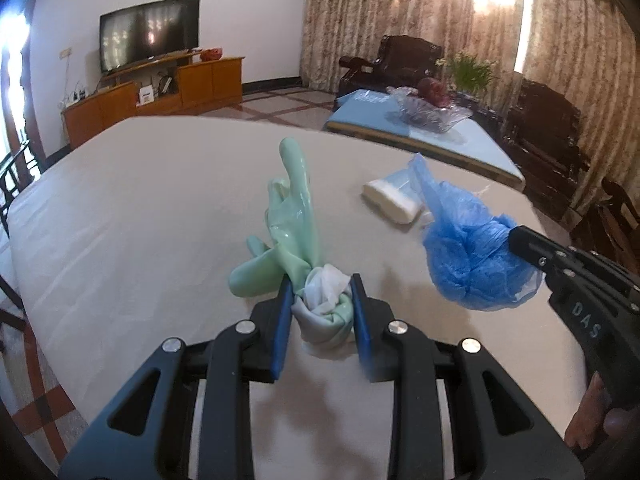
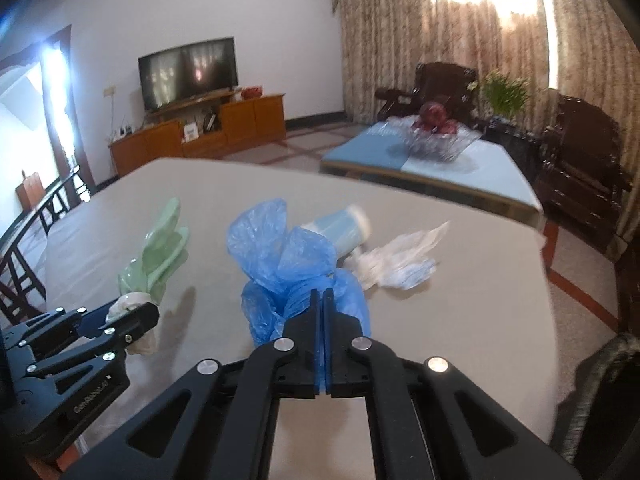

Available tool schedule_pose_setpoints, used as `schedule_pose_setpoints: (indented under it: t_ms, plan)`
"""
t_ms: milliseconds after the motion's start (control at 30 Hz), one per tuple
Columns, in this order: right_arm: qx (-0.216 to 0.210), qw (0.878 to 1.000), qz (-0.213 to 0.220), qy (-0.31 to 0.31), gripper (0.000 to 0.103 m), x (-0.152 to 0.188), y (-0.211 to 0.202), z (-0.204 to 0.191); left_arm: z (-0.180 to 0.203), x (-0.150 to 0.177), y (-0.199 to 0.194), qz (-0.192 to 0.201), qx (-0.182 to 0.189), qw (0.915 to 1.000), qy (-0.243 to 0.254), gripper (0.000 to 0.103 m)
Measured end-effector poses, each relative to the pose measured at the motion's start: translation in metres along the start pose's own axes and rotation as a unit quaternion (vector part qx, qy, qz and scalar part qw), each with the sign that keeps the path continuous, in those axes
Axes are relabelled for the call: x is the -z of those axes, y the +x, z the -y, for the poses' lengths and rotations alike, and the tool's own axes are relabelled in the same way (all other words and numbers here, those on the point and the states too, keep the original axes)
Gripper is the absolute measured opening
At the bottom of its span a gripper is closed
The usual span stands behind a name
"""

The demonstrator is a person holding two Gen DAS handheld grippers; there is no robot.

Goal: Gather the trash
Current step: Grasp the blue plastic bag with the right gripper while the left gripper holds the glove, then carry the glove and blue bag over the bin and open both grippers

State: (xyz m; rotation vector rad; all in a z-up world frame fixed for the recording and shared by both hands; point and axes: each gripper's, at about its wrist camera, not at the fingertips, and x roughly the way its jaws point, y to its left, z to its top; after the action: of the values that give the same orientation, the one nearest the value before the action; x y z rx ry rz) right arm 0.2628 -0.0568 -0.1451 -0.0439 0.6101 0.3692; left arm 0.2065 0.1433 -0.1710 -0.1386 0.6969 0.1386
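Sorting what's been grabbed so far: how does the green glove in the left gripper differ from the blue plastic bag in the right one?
The green glove is smooth rubber with fingers sticking up; the blue plastic bag is thin, crinkled and bunched into a ball. The left gripper stands partly apart around the glove's thick cuff with white lining; the right gripper is pinched nearly flat on the bag. Both are held off the table.

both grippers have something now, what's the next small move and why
Probably lift both clear and carry them to a bin; none shows here. The left gripper is shut on the green glove, the right gripper on the blue bag. A white wrapper and a roll remain on the table.
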Motion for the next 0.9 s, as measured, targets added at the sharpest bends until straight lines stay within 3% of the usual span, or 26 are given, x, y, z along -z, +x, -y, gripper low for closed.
schedule_pose_setpoints:
  t_ms: [333,900]
  plan:
    - [0.036,0.998,0.041,0.026,0.001,-0.015,-0.065,0.047,0.064,-0.02,-0.035,0.024,0.047,0.9979,0.038,0.027]
    - [0.128,0.987,0.073,0.063,0.001,-0.002,-0.158,0.131,0.173,-0.005,-0.062,0.035,0.135,0.9856,0.096,0.027]
